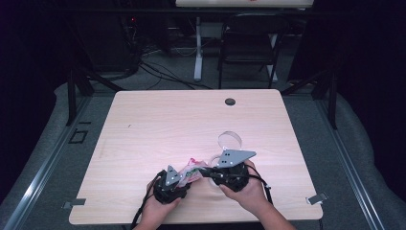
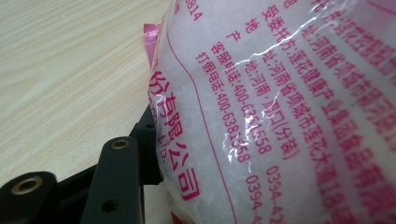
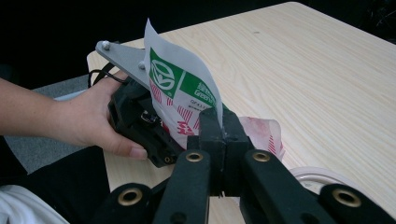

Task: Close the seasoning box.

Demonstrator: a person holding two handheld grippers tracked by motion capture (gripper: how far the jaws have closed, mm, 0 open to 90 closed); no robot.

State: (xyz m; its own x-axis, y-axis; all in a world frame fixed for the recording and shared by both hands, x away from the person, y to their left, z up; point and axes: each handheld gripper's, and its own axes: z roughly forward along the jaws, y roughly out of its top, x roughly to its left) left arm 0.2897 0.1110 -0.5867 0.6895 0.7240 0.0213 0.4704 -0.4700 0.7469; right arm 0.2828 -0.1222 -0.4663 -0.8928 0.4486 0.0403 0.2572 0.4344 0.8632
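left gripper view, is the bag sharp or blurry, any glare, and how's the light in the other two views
Left gripper view: the bag is so close its right side blurs, with white glare streaks on the plastic. High view: the table is brightly lit, its surroundings nearly black. Right gripper view: the bag is sharp, the background dark.

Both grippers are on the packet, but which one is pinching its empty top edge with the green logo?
The right gripper: its jaws are shut on the thin flat edge of the packet, below the green logo. The left gripper holds the full, grainy part, printed in pink.
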